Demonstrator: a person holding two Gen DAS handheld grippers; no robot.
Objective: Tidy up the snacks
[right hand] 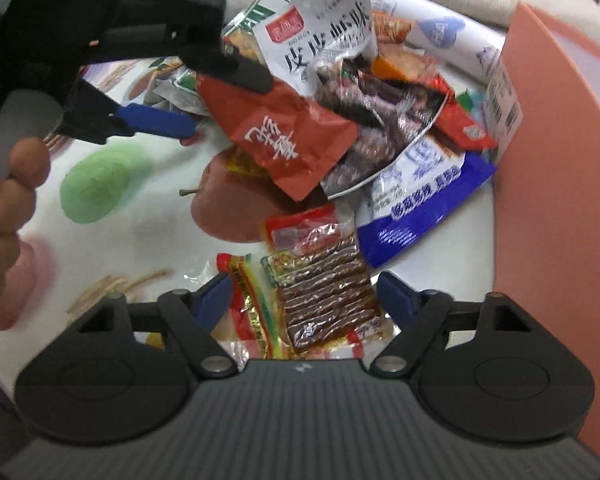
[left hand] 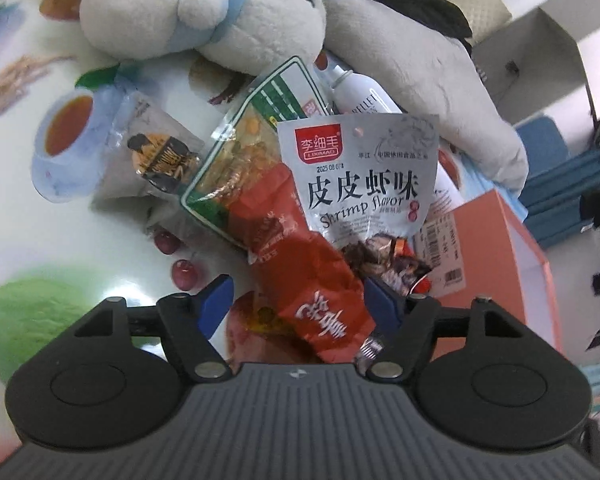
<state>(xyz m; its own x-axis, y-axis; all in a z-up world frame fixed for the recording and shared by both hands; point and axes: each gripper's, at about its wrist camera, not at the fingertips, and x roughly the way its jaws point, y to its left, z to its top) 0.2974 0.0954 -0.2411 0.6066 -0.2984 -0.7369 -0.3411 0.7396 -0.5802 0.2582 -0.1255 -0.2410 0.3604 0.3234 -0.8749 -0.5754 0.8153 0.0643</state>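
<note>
Two grippers stand wide: the left gripper [left hand: 298, 300] straddles a red packet [left hand: 316, 280], the right gripper [right hand: 304, 292] straddles a brown-strip packet [right hand: 324, 292], neither pinched, beside an orange box [right hand: 556, 200].

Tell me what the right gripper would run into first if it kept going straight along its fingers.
Most likely the clear packet of brown strips, which already lies between the open fingers of the right gripper, with the yellow-and-red packet beside it. Whether the pads already touch the packet, the picture does not show.
</note>
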